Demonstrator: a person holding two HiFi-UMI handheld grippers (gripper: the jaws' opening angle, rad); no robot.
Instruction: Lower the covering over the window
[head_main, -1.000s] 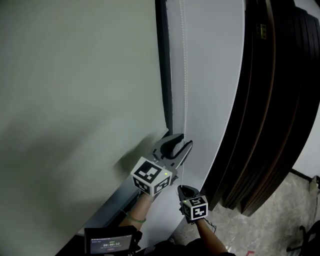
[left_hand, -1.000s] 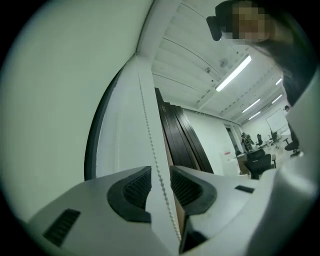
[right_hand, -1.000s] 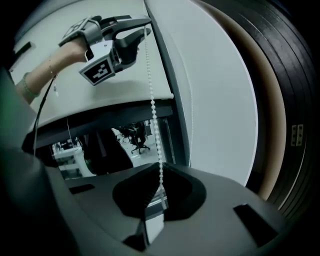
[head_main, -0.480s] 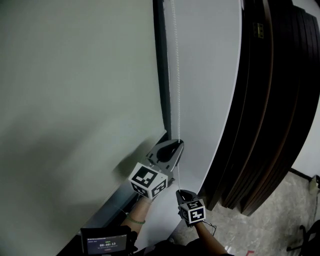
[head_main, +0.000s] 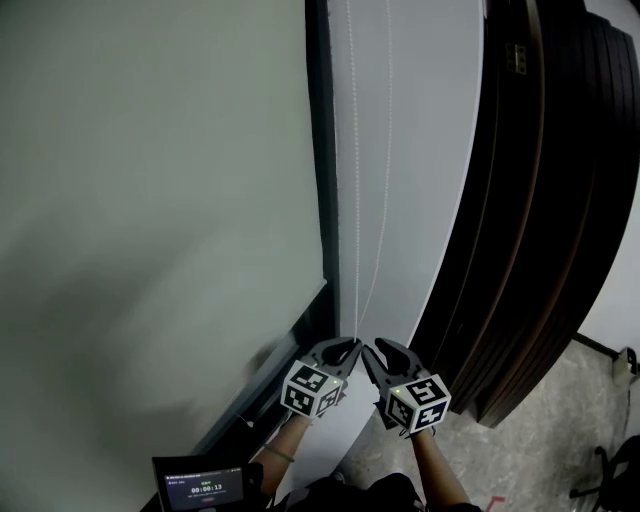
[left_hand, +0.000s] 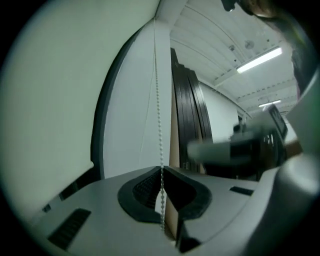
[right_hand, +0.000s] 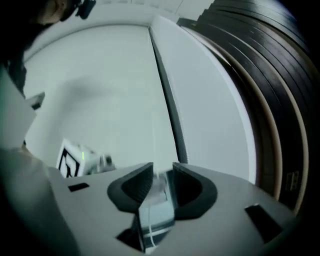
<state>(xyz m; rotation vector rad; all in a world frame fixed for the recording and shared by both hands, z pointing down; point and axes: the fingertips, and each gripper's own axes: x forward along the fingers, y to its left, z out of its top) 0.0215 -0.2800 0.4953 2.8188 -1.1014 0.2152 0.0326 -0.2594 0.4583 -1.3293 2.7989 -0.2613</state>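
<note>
We count two grippers: left grey two-jaw gripper (head_main: 345, 347) and right grey two-jaw gripper (head_main: 376, 347). Two black-and-white marker cubes (head_main: 312, 388) (one per gripper). Two white bead-chain strands (head_main: 352, 150). One pale grey fabric window shade (head_main: 425, 150). One dark vertical frame strip (head_main: 320, 150). One small black timer screen (head_main: 205, 487). Two long ceiling strip lights (left_hand: 258, 60). Dark brown stacked panels (head_main: 560, 200): too merged to count.

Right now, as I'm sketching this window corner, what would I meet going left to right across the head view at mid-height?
The pale covering → dark frame strip → bead chain, two strands → bare white wall → dark stacked panels.
</note>
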